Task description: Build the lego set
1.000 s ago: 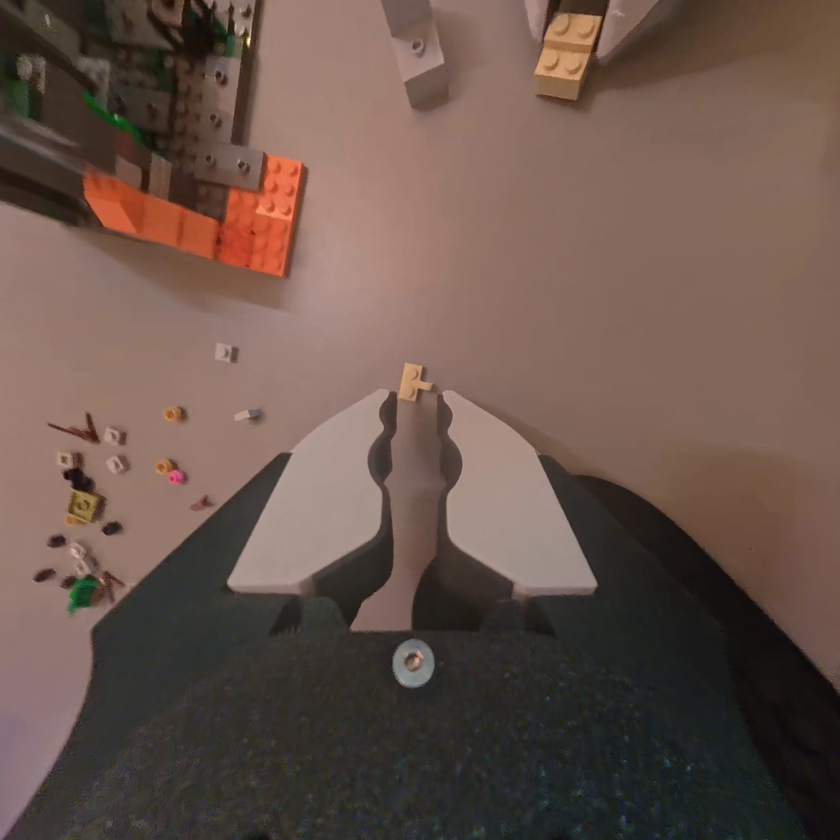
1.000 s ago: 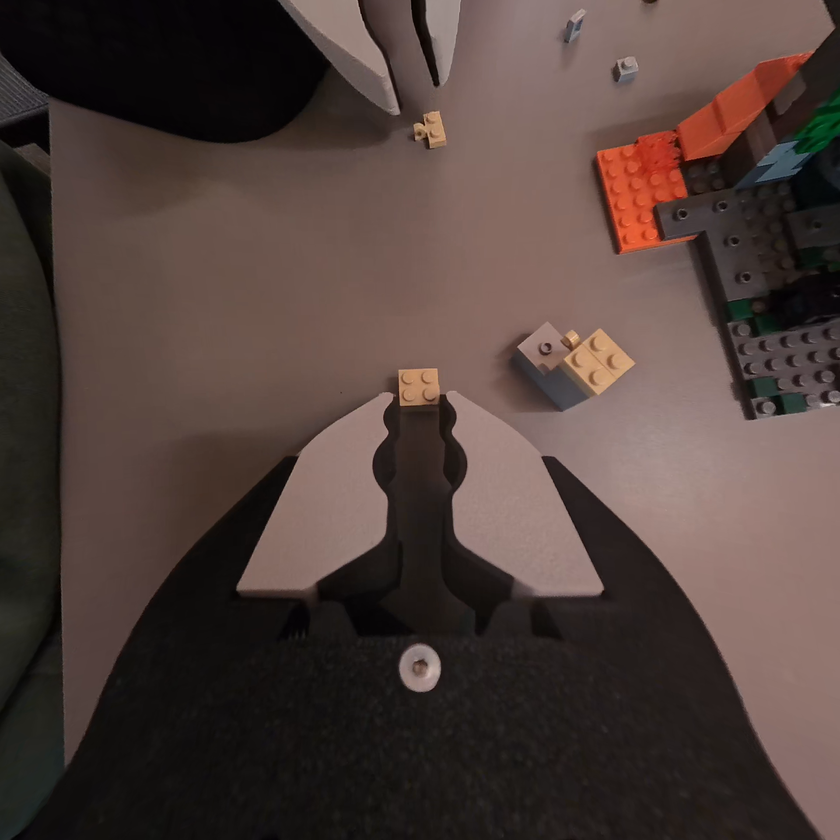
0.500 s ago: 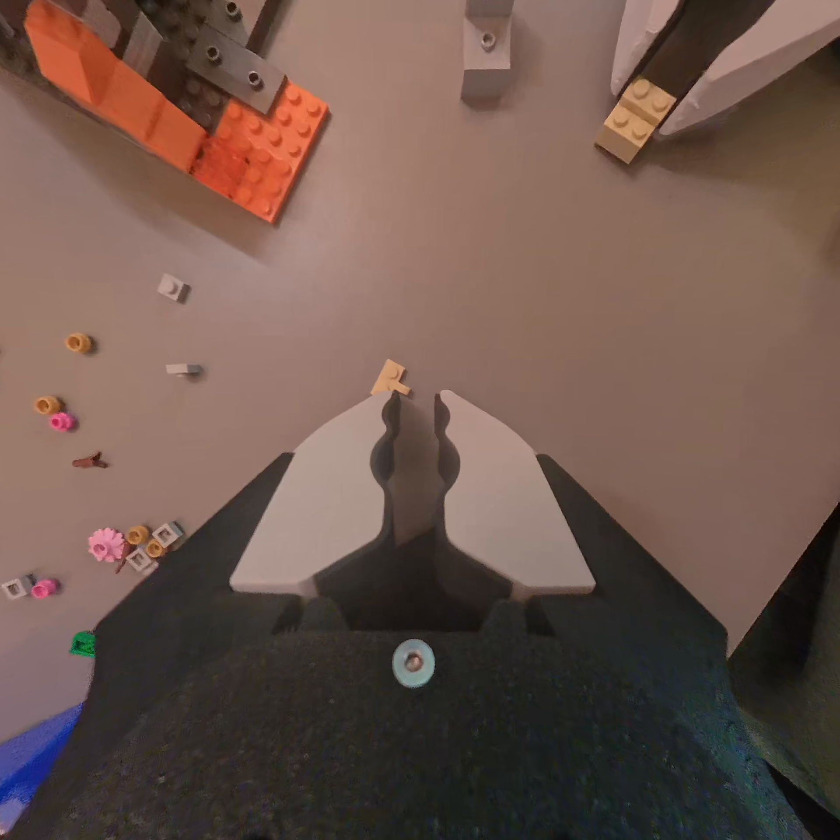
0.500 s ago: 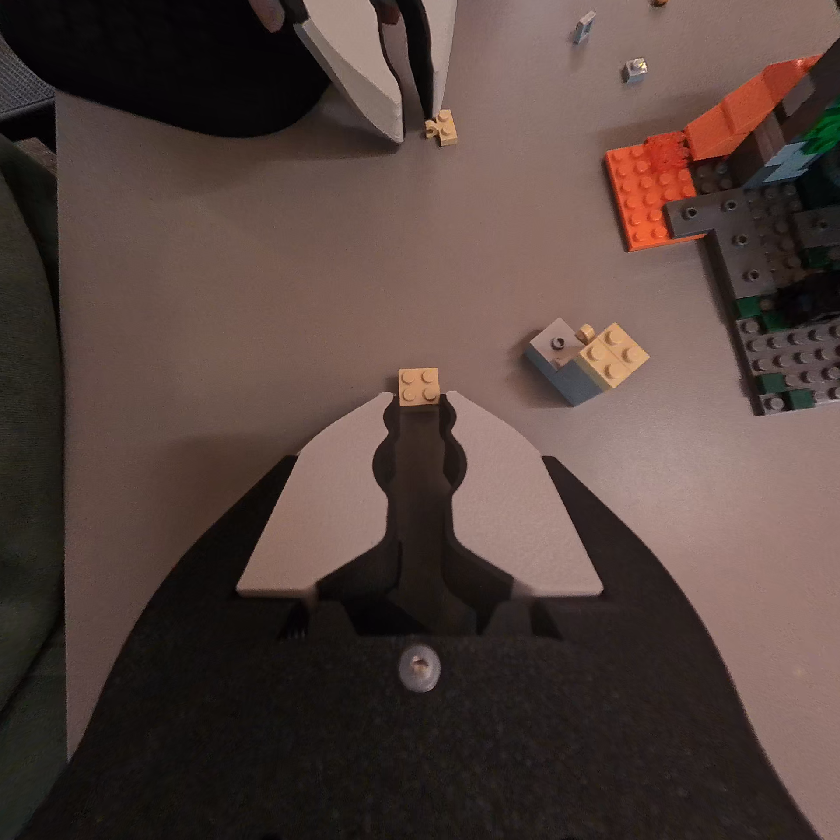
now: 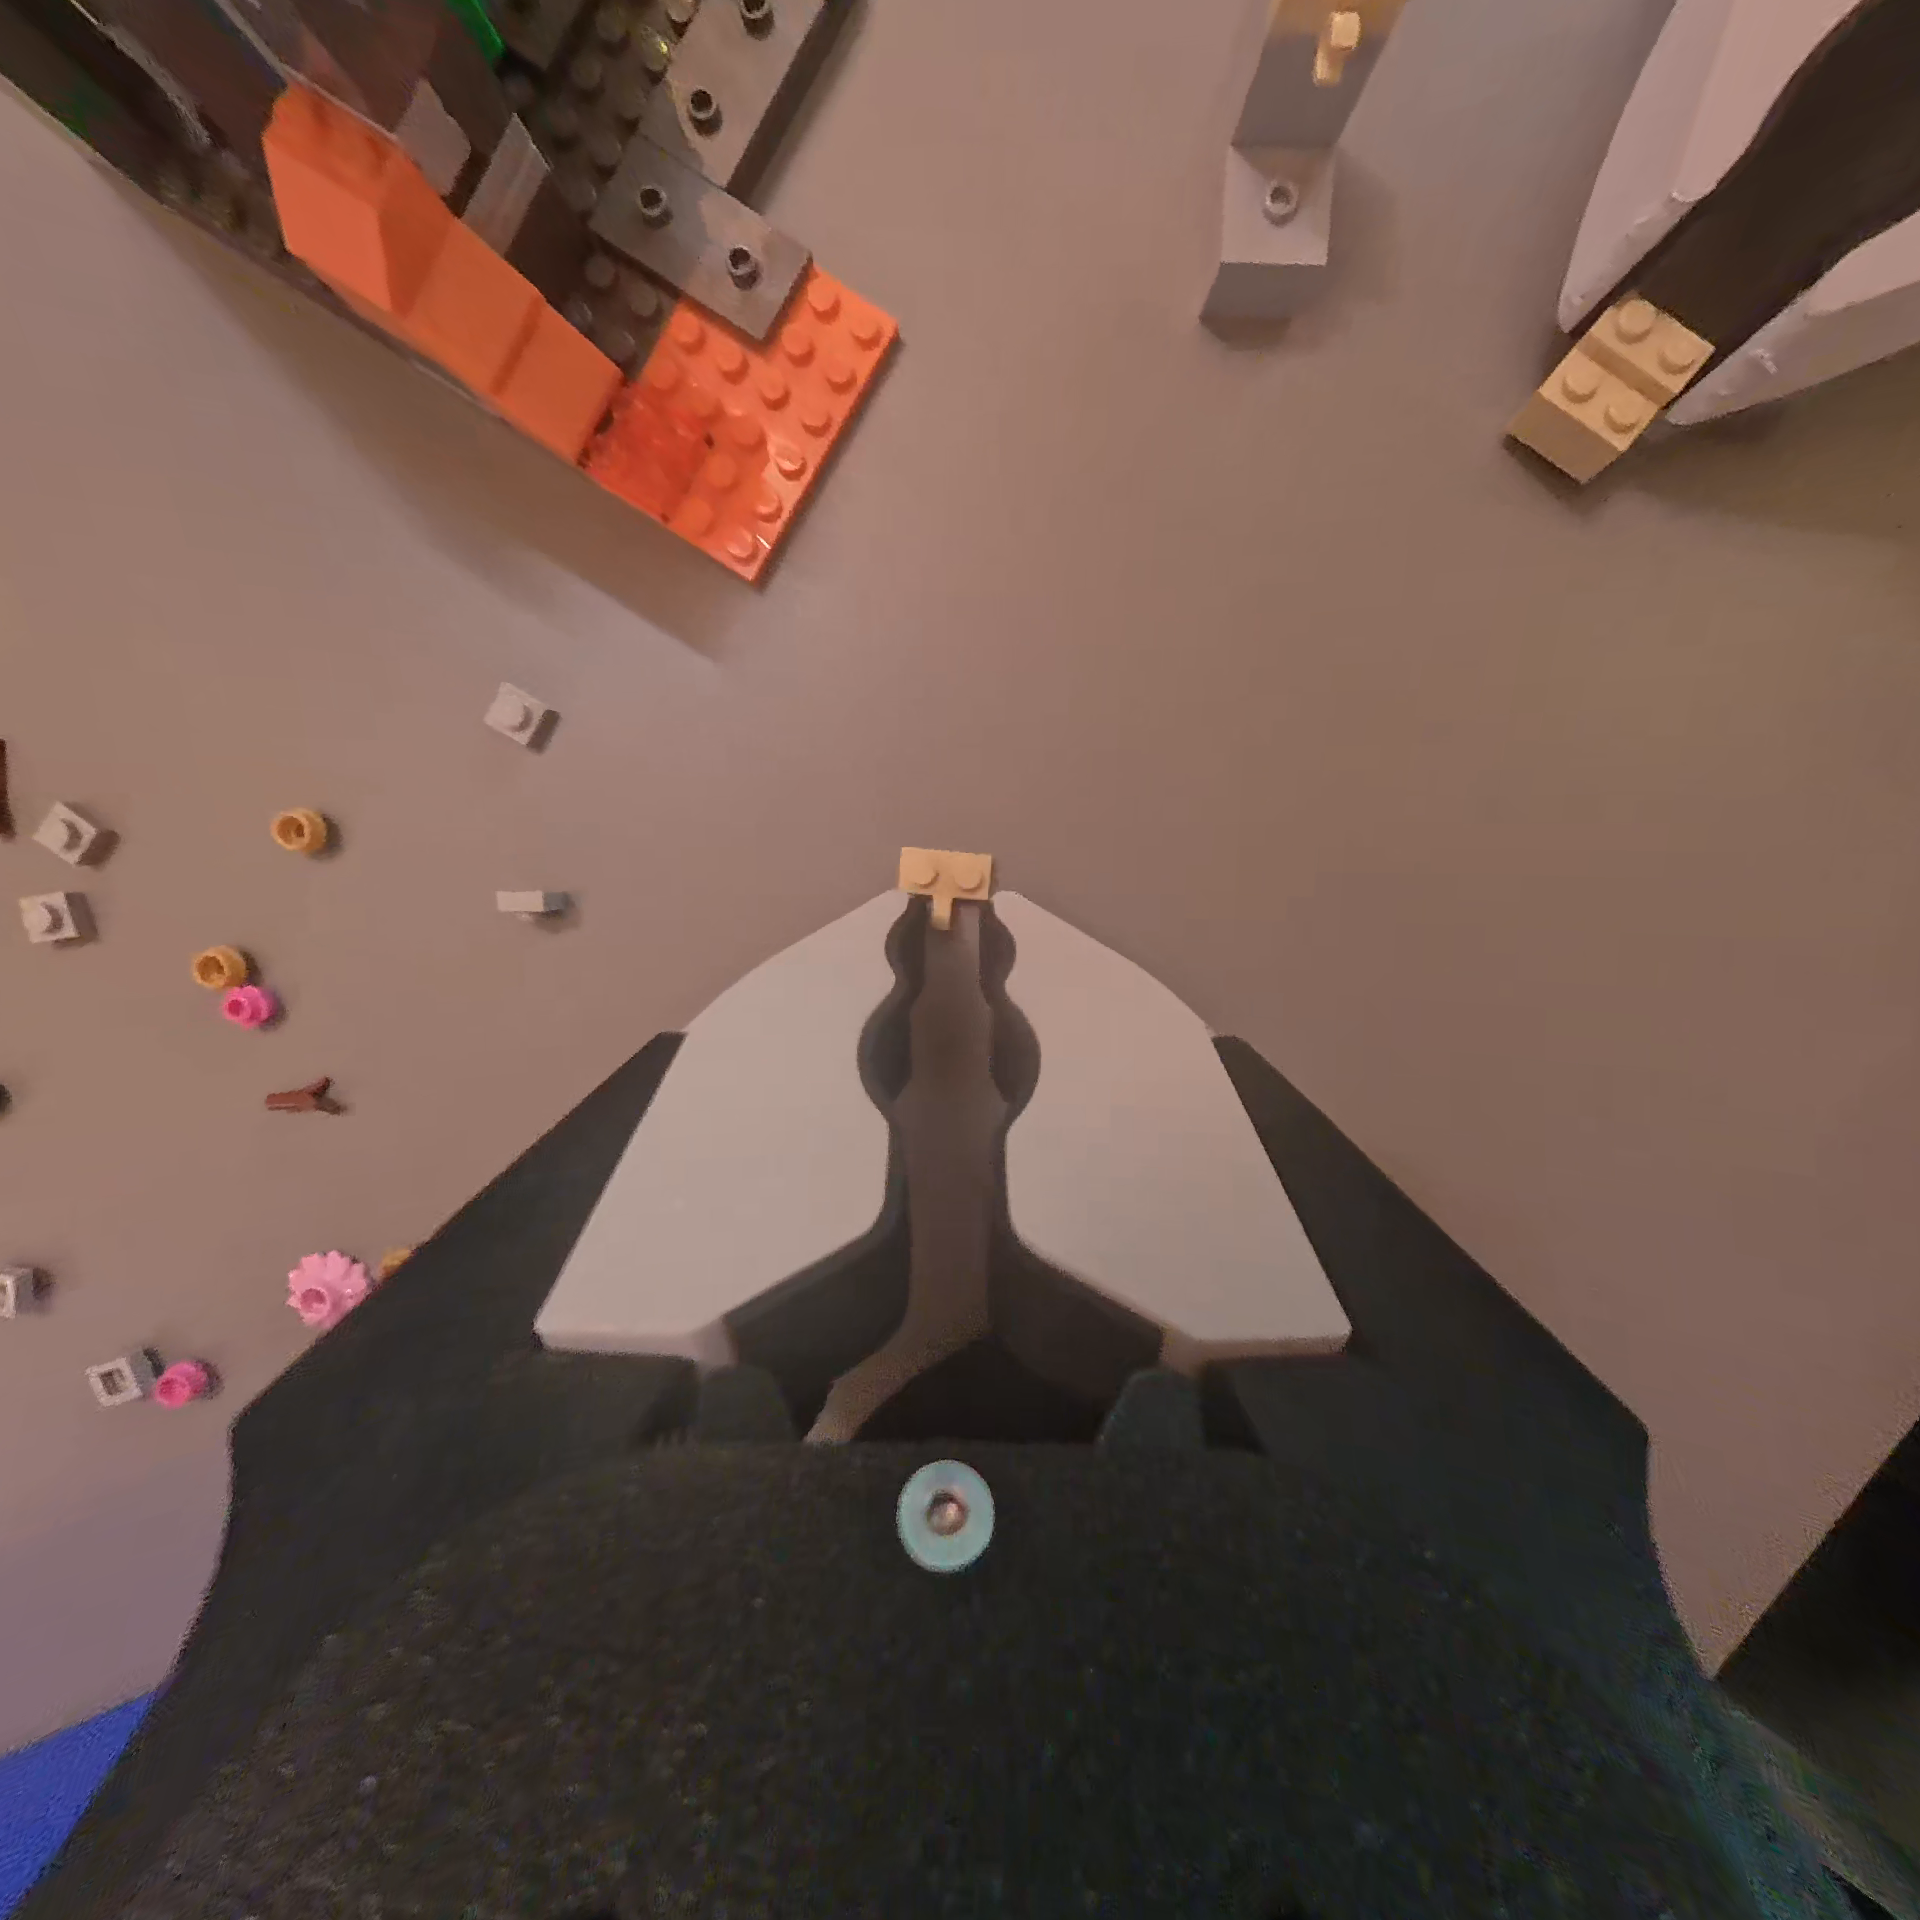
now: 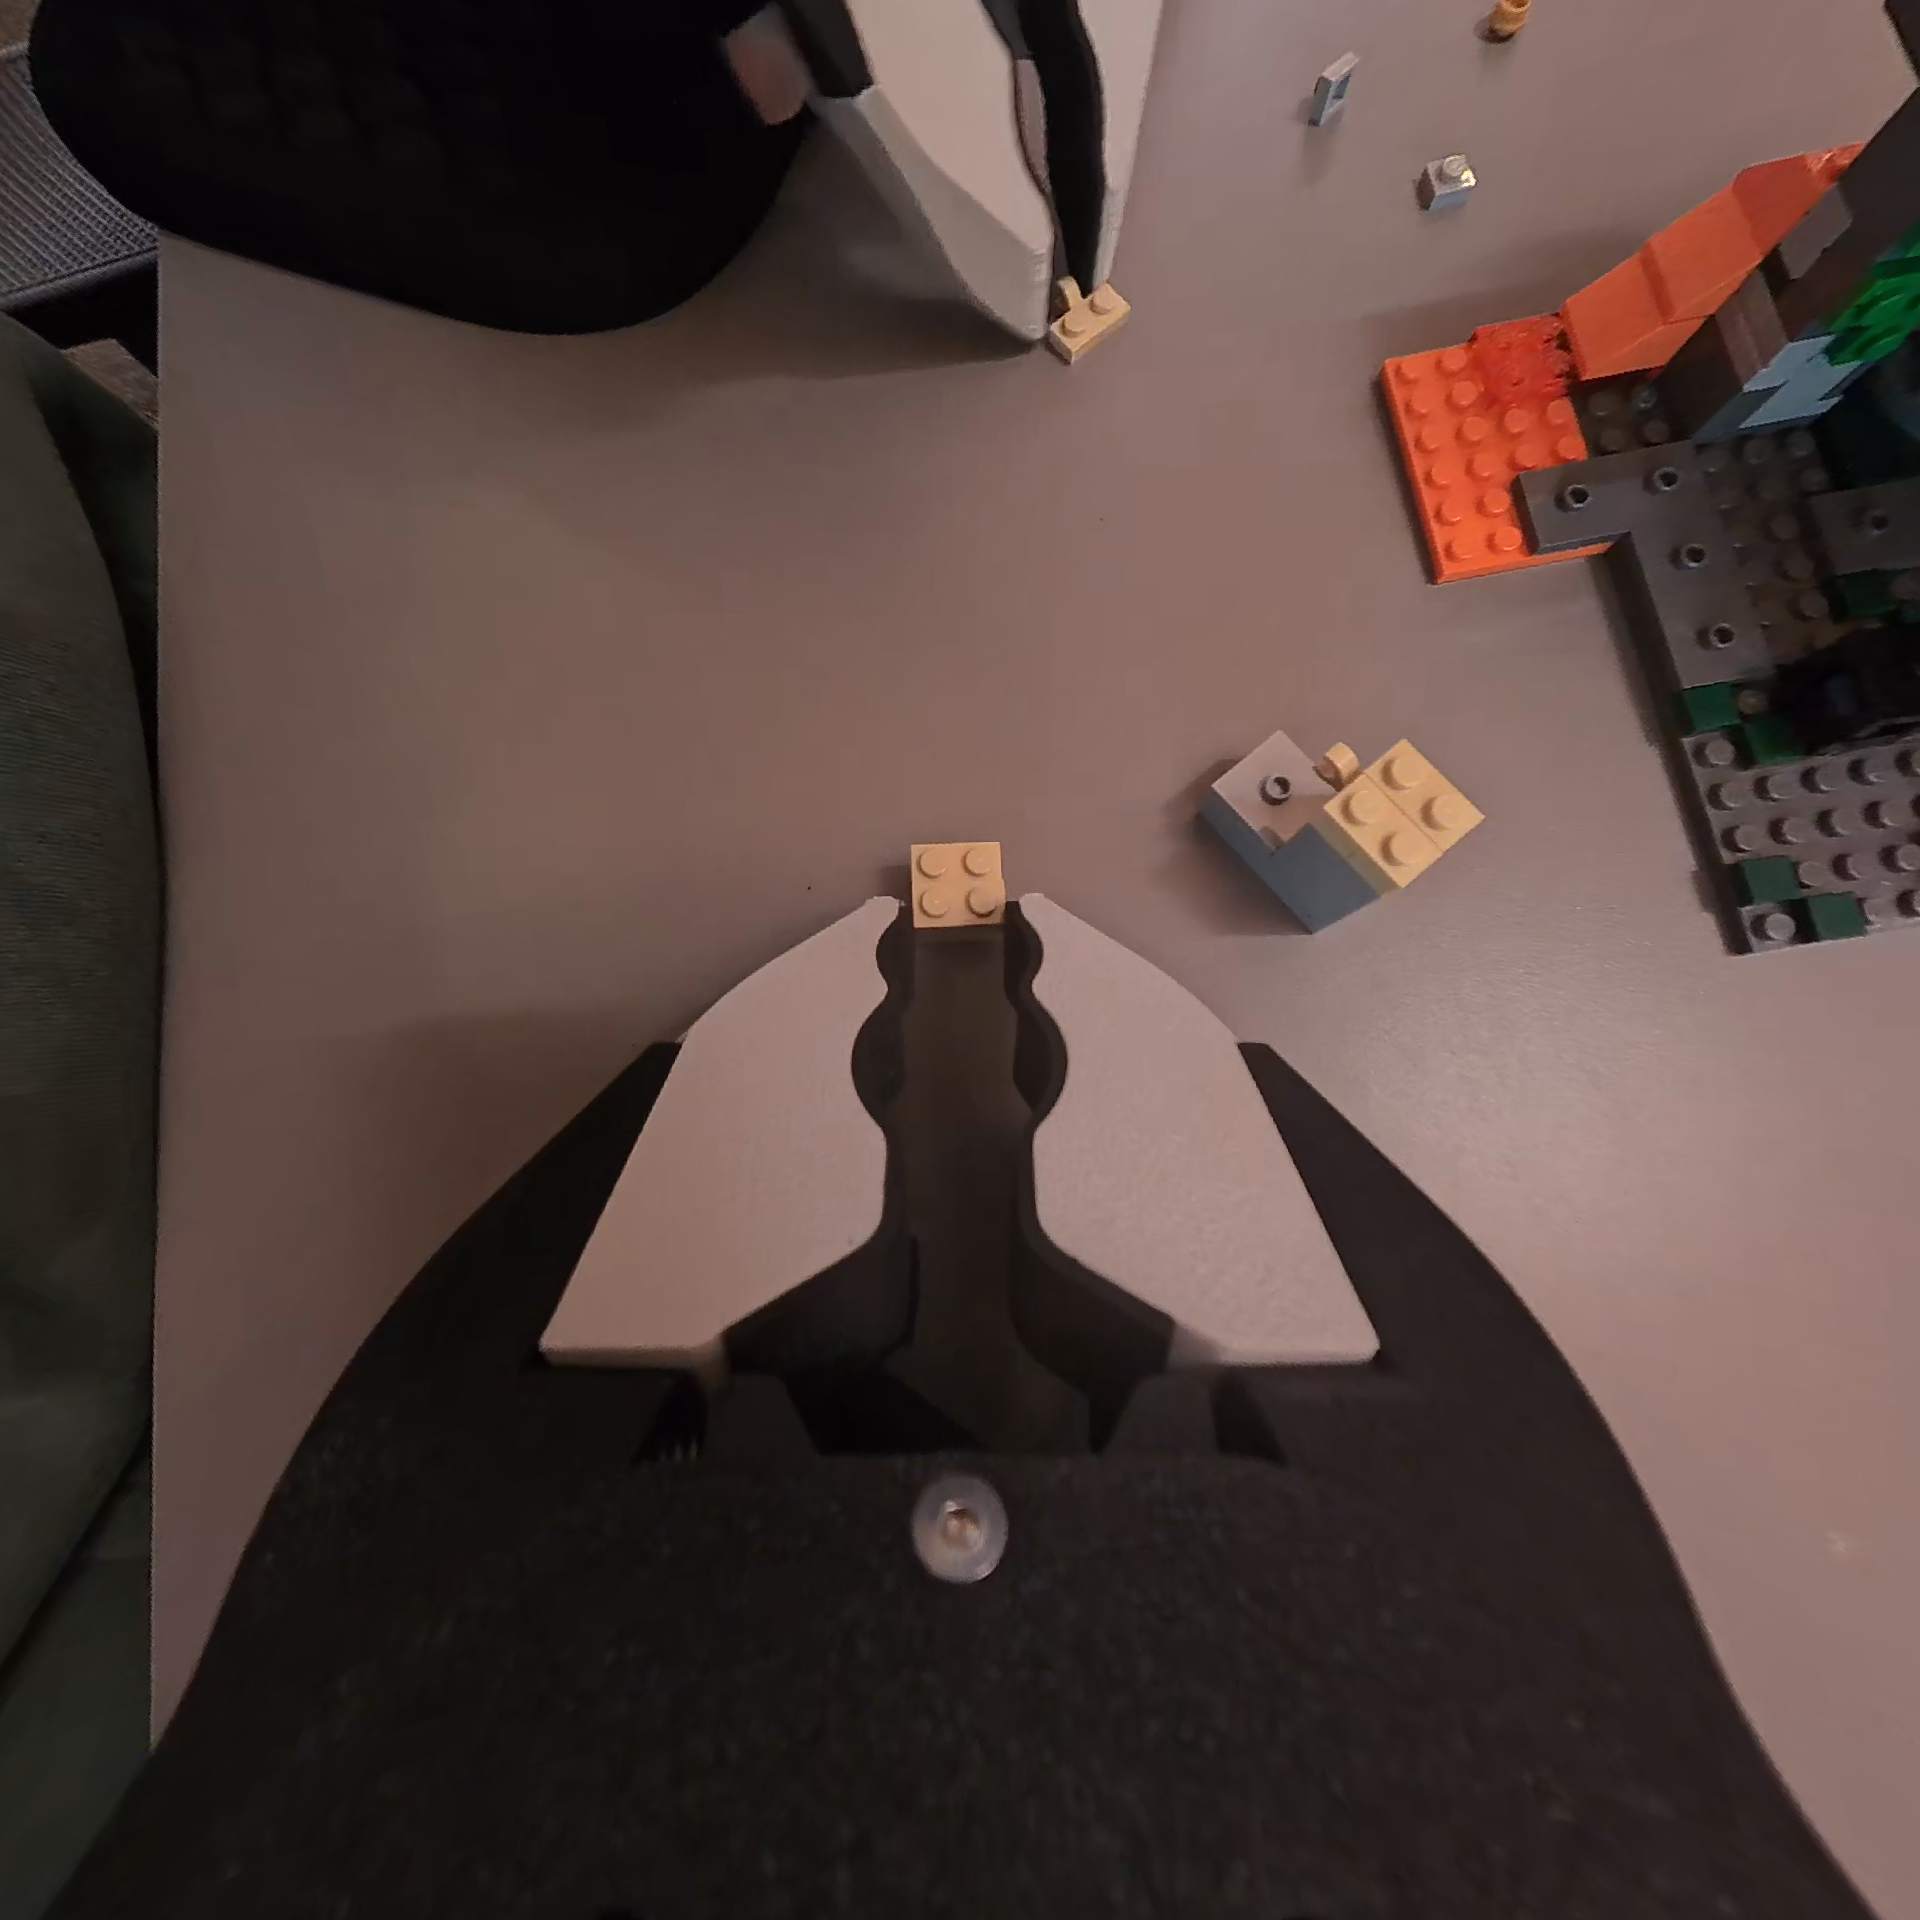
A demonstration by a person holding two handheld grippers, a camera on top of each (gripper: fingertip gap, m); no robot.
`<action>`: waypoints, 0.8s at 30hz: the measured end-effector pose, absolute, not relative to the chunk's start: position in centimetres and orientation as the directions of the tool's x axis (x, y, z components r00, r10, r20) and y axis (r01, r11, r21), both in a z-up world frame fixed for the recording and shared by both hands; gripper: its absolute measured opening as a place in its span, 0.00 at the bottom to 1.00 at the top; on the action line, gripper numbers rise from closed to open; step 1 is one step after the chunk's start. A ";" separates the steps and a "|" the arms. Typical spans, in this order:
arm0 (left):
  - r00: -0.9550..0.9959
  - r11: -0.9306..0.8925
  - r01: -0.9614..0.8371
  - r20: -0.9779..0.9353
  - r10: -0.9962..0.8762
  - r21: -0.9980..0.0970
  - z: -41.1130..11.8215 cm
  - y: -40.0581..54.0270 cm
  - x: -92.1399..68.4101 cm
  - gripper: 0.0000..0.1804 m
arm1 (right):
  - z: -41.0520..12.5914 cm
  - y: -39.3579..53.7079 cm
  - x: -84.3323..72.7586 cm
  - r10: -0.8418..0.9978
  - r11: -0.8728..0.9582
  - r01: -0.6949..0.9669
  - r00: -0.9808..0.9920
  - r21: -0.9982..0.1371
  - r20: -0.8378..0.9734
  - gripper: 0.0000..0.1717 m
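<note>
Nowhere legible writing, studded tan plate (image 5: pixel 944 871), tan brick (image 6: pixel 956 881)

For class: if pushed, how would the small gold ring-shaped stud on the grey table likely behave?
The small gold ring-shaped stud looks rigid and very light, so a nudge would probably send it skidding. Lying flat on the smooth grey table, it should slide; tipped on edge, it might roll.

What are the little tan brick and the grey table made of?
Tan brick: probably hard plastic, smooth with a slight sheen, with moulded round studs on top. Table: smooth and matte grey, maybe laminate or painted board; the look doesn't settle it.
</note>
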State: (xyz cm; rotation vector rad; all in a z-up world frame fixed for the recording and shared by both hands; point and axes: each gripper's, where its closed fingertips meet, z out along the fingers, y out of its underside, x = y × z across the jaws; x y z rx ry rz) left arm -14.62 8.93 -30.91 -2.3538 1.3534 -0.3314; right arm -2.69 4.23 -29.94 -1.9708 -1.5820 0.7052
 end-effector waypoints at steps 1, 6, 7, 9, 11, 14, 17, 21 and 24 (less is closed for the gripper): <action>0.500 -0.445 -0.770 0.001 -0.866 -0.456 -30.9 9.1 -14.6 0.04 | -29.9 4.2 -2.7 0.980 -0.187 0.714 0.185 -0.675 -0.075 0.09; 0.447 -0.377 -0.798 -0.042 -0.894 -0.470 -30.9 9.6 -14.1 0.01 | -30.0 4.2 -2.7 0.981 -0.179 0.717 0.183 -0.674 -0.066 0.09; 0.422 -0.353 -0.805 -0.041 -0.906 -0.477 -30.8 9.4 -13.7 0.01 | -30.0 4.2 -2.7 0.981 -0.179 0.716 0.182 -0.674 -0.066 0.09; 0.365 -0.302 -0.802 -0.021 -0.931 -0.515 -29.9 8.4 -12.2 0.01 | -30.0 4.2 -2.7 0.982 -0.176 0.717 0.177 -0.675 -0.069 0.09; 0.289 -0.239 -0.809 -0.009 -0.957 -0.538 -28.6 6.9 -10.4 0.01 | -29.9 3.9 -2.8 0.986 -0.161 0.716 0.151 -0.680 -0.075 0.09; 0.176 -0.135 -0.819 -0.019 -0.984 -0.558 -26.6 4.8 -7.9 0.01 | -29.5 3.5 -2.9 0.990 -0.142 0.705 0.118 -0.695 -0.083 0.09; 0.083 -0.065 -0.839 -0.010 -0.996 -0.540 -25.9 3.3 -6.2 0.01 | -28.7 2.8 -3.5 0.989 -0.144 0.667 0.076 -0.731 -0.126 0.09; 0.024 -0.021 -0.860 0.001 -1.000 -0.509 -26.3 2.6 -5.3 0.01 | -27.9 2.5 -4.0 0.986 -0.162 0.622 0.069 -0.766 -0.153 0.09; 0.008 -0.003 -0.875 -0.008 -1.000 -0.484 -26.8 2.6 -5.3 0.01 | -27.6 2.3 -4.2 0.987 -0.158 0.599 0.063 -0.785 -0.151 0.09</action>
